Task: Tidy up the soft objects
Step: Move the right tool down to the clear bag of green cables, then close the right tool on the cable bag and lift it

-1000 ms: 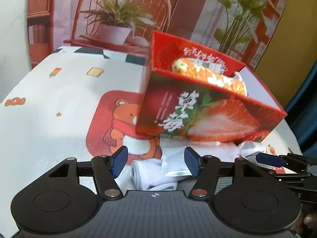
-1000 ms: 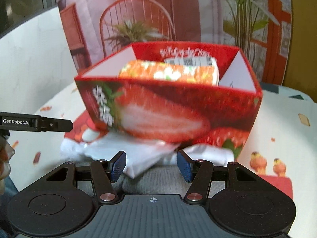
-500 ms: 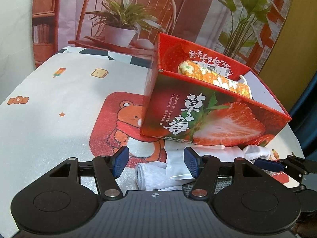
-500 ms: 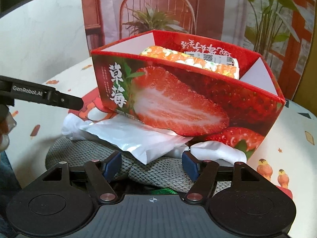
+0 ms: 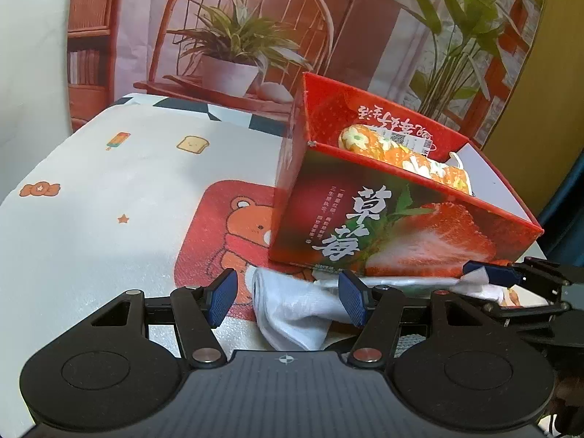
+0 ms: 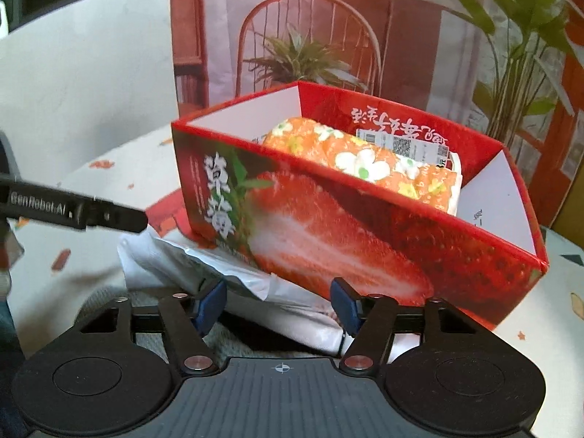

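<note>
A red strawberry-print box (image 5: 394, 219) stands on the table and holds an orange flowered soft roll (image 5: 405, 157); both also show in the right wrist view, the box (image 6: 350, 226) and the roll (image 6: 365, 157). In front of the box lie a white folded sock (image 5: 292, 306), a silvery-white plastic packet (image 6: 204, 266) and a grey knitted cloth (image 6: 237, 335). My left gripper (image 5: 286, 297) is open, its jaws either side of the sock. My right gripper (image 6: 279, 304) is open over the packet and grey cloth, empty.
The tablecloth (image 5: 109, 200) is white with a red bear patch (image 5: 233, 230). A backdrop with a chair and potted plant (image 5: 233, 47) stands behind the table. The left gripper's finger (image 6: 73, 211) crosses the right wrist view at left.
Both grippers have pulled back and risen a little; the box looks farther and more from above. The white sock now lies between the left jaws. Both stay open.
</note>
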`<move>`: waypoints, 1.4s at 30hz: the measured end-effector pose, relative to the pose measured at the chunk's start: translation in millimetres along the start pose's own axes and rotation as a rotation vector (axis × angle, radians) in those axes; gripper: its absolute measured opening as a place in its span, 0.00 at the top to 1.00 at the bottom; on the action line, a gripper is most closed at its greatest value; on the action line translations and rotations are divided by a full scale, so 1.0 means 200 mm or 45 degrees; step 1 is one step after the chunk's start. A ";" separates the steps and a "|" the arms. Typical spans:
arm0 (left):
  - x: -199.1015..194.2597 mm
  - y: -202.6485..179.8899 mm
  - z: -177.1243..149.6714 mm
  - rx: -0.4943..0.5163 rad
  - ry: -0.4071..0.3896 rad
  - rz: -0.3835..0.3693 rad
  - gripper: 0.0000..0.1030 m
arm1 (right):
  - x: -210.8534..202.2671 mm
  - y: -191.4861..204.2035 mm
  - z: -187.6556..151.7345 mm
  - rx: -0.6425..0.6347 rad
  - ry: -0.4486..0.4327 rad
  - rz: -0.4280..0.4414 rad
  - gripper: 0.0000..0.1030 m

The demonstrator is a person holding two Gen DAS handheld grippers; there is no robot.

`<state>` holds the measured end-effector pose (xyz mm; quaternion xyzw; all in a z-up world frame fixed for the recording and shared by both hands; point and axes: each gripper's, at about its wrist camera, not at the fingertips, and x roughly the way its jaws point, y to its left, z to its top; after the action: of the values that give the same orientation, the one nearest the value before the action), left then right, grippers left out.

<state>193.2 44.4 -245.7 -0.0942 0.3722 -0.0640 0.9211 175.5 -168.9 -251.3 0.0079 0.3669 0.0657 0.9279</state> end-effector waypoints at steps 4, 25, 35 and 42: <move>0.01 0.00 -0.01 -0.005 0.008 -0.002 0.38 | 0.00 -0.04 0.02 0.046 -0.031 0.010 0.52; 0.07 -0.09 0.17 0.061 -0.110 -0.020 0.50 | 0.01 -0.11 -0.03 0.153 -0.064 -0.007 0.90; 0.17 0.03 0.08 0.002 0.047 0.091 0.66 | -0.01 -0.16 -0.05 0.238 -0.080 -0.025 0.92; 0.19 -0.06 0.10 0.180 0.003 -0.118 0.61 | -0.01 -0.23 -0.06 0.326 -0.088 -0.050 0.95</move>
<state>232.9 28.6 -254.3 -0.0459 0.3630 -0.1326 0.9212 171.2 -214.5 -260.6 0.1213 0.3402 -0.0003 0.9325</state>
